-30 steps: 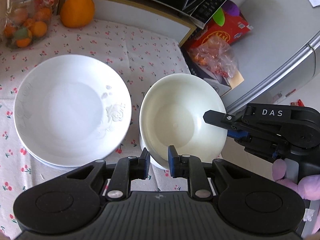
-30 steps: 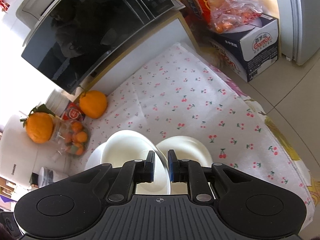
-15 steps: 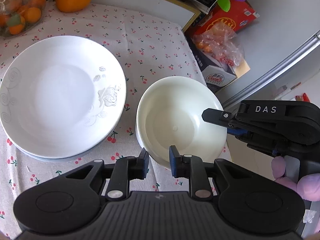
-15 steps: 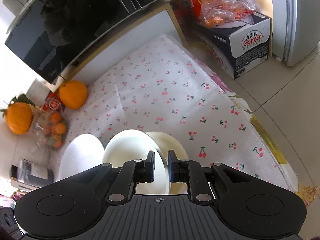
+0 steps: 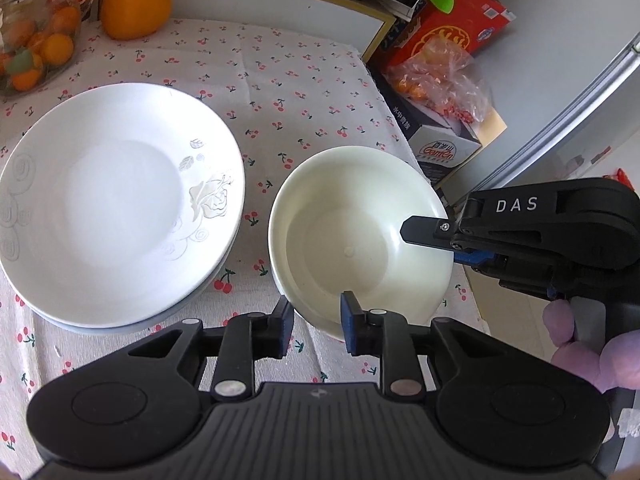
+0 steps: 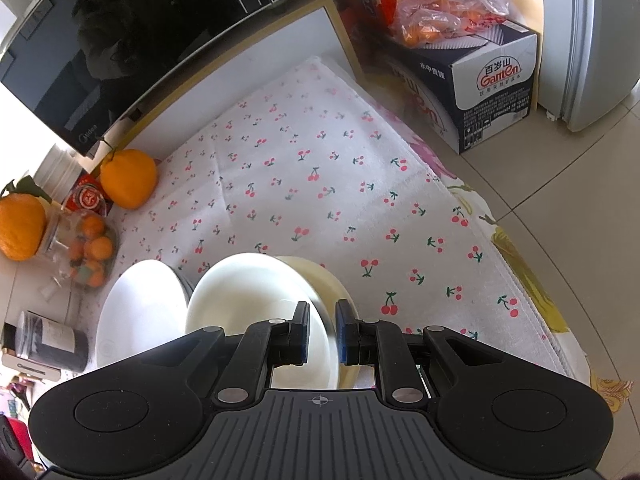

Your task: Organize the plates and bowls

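The cream bowl (image 5: pixel 360 236) has come down since the earlier frames, carried lower toward a second bowl (image 5: pixel 324 322) whose rim peeks out beneath its near edge, close to the right edge of the cherry-print worktop (image 5: pixel 280 80). The left tool (image 5: pixel 316 322) has just been opening: its blue pads now stand a little apart on either side of the bowl's near rim, and no longer look pressed on it. The right tool (image 6: pixel 322 330) is narrow and clamped on the far side of that rim, one finger inside the bowl and one outside, so it alone seems to carry the weight.

In the right wrist view the held bowl (image 6: pixel 256 300) sits over the lower bowl (image 6: pixel 332 292), overlapping it but tilted and offset rather than nested.

To the left, apart from the bowls, the white plates (image 5: pixel 116 196) lie stacked, the top one bearing a rose relief.

My judgement: the plates are already sorted, and the bowl is in the last stretch of being nested; the remaining step is for the right tool to level it, settle it and let go
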Motion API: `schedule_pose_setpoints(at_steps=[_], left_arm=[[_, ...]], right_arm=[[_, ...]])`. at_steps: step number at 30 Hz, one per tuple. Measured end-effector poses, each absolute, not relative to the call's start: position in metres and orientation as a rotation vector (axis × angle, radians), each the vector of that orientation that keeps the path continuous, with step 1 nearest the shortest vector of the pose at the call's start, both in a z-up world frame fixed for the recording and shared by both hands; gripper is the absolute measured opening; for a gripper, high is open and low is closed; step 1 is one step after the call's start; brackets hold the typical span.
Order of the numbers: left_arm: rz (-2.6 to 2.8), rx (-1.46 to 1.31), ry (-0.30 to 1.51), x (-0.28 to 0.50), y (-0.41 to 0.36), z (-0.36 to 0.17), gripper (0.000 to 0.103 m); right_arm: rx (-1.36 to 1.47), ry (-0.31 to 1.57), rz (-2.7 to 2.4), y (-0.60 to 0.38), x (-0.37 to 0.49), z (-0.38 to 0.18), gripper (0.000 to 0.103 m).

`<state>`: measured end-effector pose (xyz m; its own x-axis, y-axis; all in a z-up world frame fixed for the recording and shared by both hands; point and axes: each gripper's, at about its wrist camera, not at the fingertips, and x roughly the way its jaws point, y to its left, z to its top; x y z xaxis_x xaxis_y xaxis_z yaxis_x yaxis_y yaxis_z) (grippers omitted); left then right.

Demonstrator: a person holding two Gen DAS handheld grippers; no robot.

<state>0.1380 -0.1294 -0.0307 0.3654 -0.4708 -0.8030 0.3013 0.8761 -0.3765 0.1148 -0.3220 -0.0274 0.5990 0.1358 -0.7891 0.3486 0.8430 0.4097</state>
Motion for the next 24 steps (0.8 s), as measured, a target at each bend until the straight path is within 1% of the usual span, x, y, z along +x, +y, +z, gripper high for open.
schedule_pose_setpoints(at_steps=[10,13,17,19,21,23,24], left_arm=[[-0.508,-0.159,1.076,0.136,-0.131,-0.031,0.027],[-0.512,-0.148,1.066,0.135,-0.131,-0.031,0.033],[-0.518,-0.124,1.045,0.133,-0.131,-0.030,0.044],[-0.522,-0.108,1.036,0.132,-0.131,-0.030,0.049],[-0.529,-0.098,1.025,0.131,-0.131,-0.030,0.057],[-0.537,-0.086,1.017,0.129,-0.131,-0.030,0.061],[-0.541,-0.080,1.013,0.129,-0.131,-0.030,0.065]], right_arm=[[0.584,0.927,-0.121,-0.325,0.115,-0.025,0.017],[0.588,0.922,-0.116,-0.326,0.114,-0.025,0.022],[0.589,0.911,-0.109,-0.328,0.111,-0.023,0.025],[0.588,0.904,-0.108,-0.329,0.110,-0.022,0.034],[0.583,0.895,-0.104,-0.331,0.109,-0.021,0.039],[0.582,0.889,-0.097,-0.333,0.108,-0.021,0.045],[0.583,0.885,-0.093,-0.334,0.107,-0.020,0.049]])
